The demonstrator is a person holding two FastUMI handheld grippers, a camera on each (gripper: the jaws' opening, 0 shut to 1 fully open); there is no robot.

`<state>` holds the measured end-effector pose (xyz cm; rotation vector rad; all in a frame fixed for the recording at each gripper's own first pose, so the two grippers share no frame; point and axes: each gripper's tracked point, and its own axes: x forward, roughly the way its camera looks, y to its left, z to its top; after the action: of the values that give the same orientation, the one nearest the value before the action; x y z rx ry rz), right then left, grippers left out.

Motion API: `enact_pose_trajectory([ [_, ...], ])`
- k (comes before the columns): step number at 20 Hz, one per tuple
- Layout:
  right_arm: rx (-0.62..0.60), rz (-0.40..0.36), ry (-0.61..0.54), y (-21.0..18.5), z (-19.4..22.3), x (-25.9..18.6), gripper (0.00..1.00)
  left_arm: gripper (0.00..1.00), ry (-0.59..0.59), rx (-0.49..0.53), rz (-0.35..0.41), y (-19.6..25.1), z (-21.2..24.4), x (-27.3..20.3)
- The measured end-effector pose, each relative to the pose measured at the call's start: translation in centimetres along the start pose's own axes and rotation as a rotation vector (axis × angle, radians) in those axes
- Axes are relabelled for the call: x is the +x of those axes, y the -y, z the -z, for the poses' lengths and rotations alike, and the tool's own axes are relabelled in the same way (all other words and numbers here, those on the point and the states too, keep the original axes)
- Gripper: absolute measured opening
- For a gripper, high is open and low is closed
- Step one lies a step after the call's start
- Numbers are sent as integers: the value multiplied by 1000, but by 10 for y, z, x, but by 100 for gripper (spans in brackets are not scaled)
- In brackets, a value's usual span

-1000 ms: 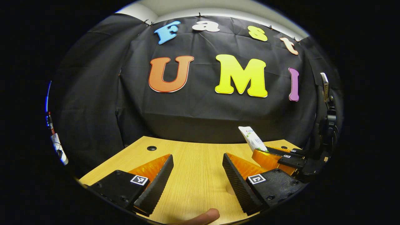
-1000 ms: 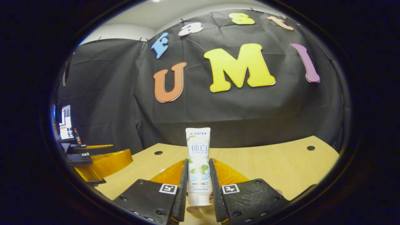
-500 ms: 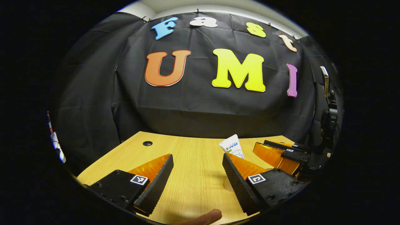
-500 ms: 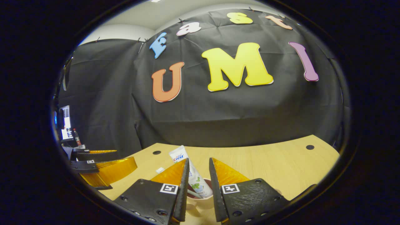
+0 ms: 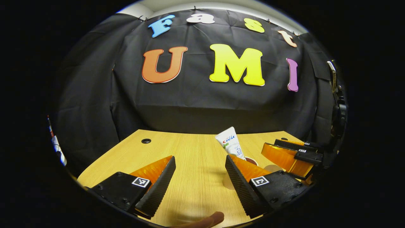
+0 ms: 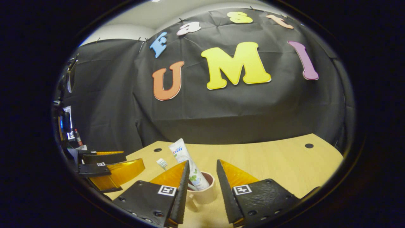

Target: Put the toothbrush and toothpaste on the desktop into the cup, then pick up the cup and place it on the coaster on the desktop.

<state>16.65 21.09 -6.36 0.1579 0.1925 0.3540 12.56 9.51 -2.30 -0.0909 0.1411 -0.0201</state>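
The right hand-held gripper (image 6: 202, 186) hangs open, its fingers hiding much of the cup (image 6: 205, 193); toothpaste (image 6: 185, 161) and toothbrush (image 6: 162, 163) lean inside. The left hand-held gripper (image 5: 199, 177) gapes over bare bench (image 5: 193, 155)

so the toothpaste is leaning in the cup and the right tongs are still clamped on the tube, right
Not quite. The toothpaste does lean in the cup, but the right tongs are open and off the tube, as the right gripper view shows.
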Motion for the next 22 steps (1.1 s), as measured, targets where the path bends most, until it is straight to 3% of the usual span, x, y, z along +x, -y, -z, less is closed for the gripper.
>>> enact_pose_trajectory([
  [5,-32,0,43,4,-2,-41,87,100,-55,41,35,20,16,0],
  [7,-47,18,54,10,-3,-55,94,100,-79,38,33,24,22,-1],
  [12,-42,66,73,38,-6,-96,93,100,-142,21,56,50,32,8],
  [19,-22,128,114,87,-5,-149,96,100,-353,69,73,72,49,28],
  [22,-10,145,126,99,-7,-164,93,100,-478,21,82,84,62,37],
])
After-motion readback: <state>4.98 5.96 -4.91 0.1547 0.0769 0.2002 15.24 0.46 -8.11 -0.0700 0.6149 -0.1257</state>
